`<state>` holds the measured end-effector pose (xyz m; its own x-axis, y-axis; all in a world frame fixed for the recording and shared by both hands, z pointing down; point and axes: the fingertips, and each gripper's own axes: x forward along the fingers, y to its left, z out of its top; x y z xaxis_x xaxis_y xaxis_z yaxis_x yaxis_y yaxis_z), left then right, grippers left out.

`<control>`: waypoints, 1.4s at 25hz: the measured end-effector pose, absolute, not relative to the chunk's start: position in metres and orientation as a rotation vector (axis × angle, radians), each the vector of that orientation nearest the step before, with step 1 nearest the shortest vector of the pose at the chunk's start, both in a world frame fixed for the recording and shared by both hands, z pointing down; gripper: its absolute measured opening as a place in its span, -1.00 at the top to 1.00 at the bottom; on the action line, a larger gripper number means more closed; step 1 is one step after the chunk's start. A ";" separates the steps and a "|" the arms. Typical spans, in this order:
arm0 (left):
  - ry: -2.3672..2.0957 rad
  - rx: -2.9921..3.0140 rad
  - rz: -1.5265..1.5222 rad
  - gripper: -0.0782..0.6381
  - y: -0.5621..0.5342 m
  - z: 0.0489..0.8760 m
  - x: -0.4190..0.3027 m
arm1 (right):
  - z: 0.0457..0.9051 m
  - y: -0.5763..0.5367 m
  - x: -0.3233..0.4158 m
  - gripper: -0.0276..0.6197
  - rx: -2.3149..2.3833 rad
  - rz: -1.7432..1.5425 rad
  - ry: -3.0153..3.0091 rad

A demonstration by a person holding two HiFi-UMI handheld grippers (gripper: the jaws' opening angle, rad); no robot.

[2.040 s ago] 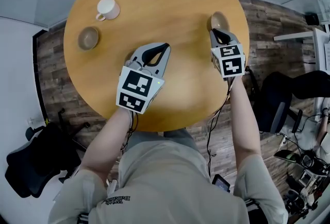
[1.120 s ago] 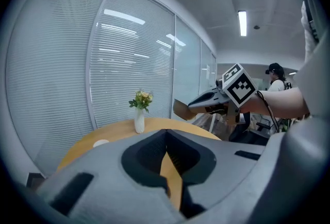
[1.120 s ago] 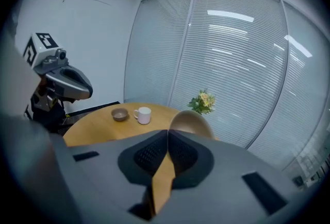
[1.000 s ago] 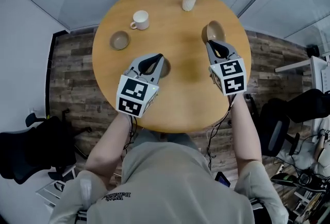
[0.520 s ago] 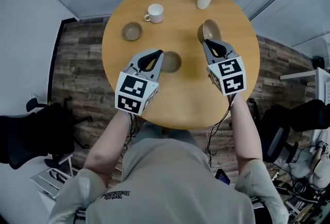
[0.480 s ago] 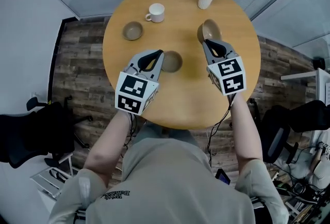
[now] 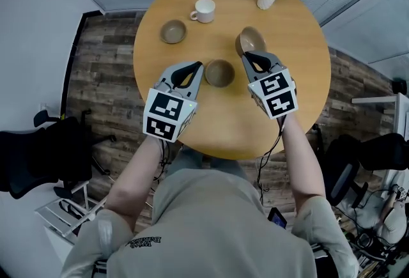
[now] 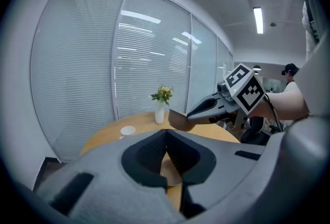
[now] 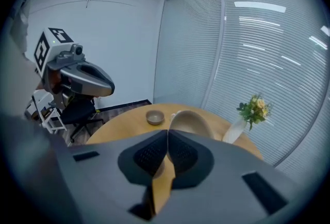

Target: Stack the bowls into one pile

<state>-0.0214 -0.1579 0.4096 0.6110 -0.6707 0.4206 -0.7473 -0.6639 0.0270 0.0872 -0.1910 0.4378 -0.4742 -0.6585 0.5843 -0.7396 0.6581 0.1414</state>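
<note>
Table (image 7: 291, 88) carries two loose bowls and a mug. Right gripper (image 7: 253, 57) pinches the rim of a tilted bowl (image 7: 250, 41), held clear of the top, apparently for transfer onto the centre bowl (image 7: 219, 72) nearby. Left gripper (image 7: 197, 66), jaws together and empty, hovers beside that centre bowl, idle. Far bowl (image 7: 173, 31) sits near the mug (image 7: 204, 9).
</note>
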 end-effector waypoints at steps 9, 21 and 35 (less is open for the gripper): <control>-1.183 2.576 0.615 0.73 -0.162 0.441 -0.037 | 0.480 -0.183 0.058 0.82 0.963 0.245 -2.248; -1.146 2.508 0.677 0.73 -0.157 0.488 -0.056 | 0.537 -0.164 0.023 0.82 0.802 0.248 -2.168; -1.097 2.470 0.720 0.73 -0.147 0.522 -0.061 | 0.610 -0.141 0.017 0.82 0.683 0.285 -2.063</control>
<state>-0.0607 -0.1473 0.5223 0.5727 -0.5856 0.5737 -0.7596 -0.6422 0.1026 0.0168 -0.1412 0.6097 -0.4280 -0.3580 0.8298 -0.5698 0.8196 0.0597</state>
